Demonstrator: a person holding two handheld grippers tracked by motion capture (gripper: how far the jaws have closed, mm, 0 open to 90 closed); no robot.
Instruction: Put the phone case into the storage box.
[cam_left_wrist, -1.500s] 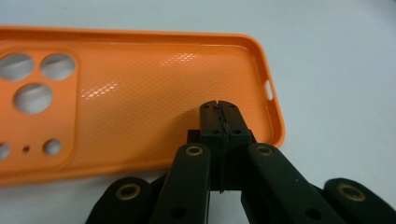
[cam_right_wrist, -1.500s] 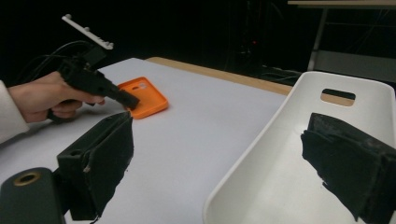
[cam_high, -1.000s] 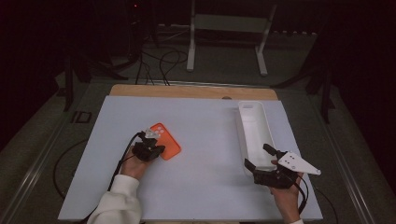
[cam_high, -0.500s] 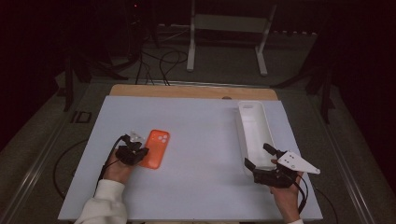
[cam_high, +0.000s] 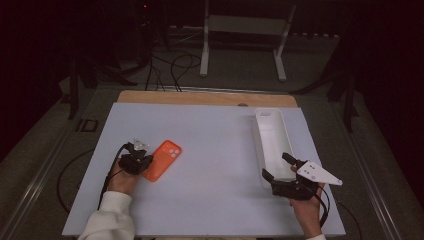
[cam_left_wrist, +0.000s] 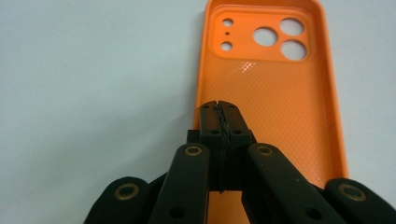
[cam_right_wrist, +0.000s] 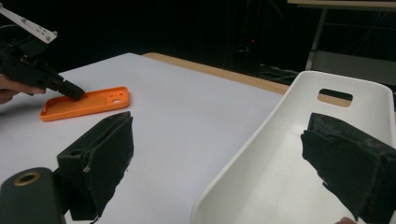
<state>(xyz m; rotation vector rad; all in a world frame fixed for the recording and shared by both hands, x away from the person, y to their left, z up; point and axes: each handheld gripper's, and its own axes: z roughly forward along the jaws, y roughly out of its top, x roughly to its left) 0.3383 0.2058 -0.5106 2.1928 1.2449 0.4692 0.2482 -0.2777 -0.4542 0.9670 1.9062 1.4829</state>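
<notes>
a: which step is this?

b: the grab, i'd say. the left gripper (cam_left_wrist: 219, 106) has its jaws pressed together, holding nothing, tips over the near left rim of the orange phone case (cam_left_wrist: 271, 88), which lies open side up on the table (cam_high: 215, 135).

a: next?

b: probably open the jaws and straddle that rim. the right gripper (cam_high: 280, 166) is spread wide over the white tray (cam_high: 270, 137).

Dark room from my feed, grey floor (cam_high: 240, 70), white metal stand (cam_high: 245, 22), loose cables (cam_high: 172, 62), pale counter (cam_high: 210, 200), wooden far edge (cam_high: 200, 97)
</notes>
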